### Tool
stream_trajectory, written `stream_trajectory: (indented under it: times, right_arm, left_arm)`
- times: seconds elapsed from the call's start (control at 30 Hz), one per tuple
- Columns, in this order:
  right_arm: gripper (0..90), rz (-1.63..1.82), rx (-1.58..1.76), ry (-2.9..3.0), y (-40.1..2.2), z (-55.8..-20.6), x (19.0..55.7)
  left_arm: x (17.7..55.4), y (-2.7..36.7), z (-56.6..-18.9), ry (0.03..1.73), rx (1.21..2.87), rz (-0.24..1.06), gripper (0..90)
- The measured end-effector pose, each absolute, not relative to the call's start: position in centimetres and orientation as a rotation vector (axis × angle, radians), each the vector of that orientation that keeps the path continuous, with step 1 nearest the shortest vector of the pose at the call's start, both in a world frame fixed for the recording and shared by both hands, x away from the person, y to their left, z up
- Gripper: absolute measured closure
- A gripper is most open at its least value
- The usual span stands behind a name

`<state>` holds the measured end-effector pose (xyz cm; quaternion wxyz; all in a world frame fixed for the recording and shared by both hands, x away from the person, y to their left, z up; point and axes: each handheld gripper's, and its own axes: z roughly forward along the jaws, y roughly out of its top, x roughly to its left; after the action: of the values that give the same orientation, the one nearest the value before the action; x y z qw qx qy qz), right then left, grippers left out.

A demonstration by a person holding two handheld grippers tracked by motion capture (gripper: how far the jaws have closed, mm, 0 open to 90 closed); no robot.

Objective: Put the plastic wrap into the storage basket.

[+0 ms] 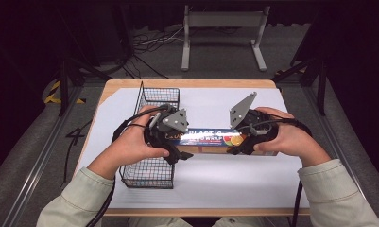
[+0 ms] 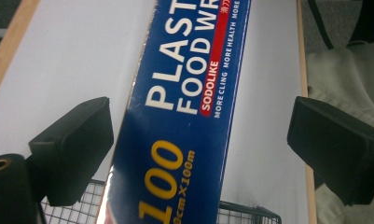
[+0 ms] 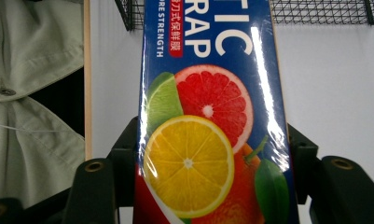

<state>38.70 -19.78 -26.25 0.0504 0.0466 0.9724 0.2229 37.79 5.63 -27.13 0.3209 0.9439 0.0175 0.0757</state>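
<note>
While we hold it between both hands, the plastic wrap box [image 1: 211, 138] hangs level above the middle of the desk [image 1: 272, 189], its long axis running side to side. It is a long, narrow carton with glossy blue faces that catch the light, white and yellow lettering, and printed citrus slices at our right end.

Our right gripper [image 1: 239, 144] is pinching that fruit-printed end, its black pads pressed tight against both long sides of the box, as the right gripper view shows closely. Our left gripper [image 1: 177, 153] stands spread around the other end: in the left gripper view one pad [image 2: 77, 149] sits just beside the box's edge and the other pad [image 2: 334, 140] stands well apart from it, so neither presses on the carton.

A black wire basket [image 1: 147, 177], rectangular and open-meshed, sits toward the left edge of the desk, with the box's left end over it. White sheet covers the wooden desk top, leaving bare wood at the edges. Pale green sleeves [image 1: 338, 194] come in from the near edge, and black cables trail from each gripper.
</note>
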Motion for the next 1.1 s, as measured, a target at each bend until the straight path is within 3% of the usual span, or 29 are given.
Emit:
stream_trajectory:
  times: [0.53, 0.83, 1.1]
  right_arm:
    - [40.7, 0.679, 0.081, 2.943, -18.7, -26.0, 38.2]
    - [40.7, 0.666, 0.027, 2.928, -18.1, -25.7, 37.4]
    - [40.7, 0.618, -0.002, 2.897, -17.3, -25.5, 36.8]
  left_arm:
    - [38.8, 3.6, -28.1, 0.014, 2.635, 0.157, 6.9]
    - [39.3, 3.4, -28.4, 0.019, 2.676, 0.04, 21.8]
    - [40.0, 3.6, -28.6, 0.019, 2.668, -0.074, 29.8]
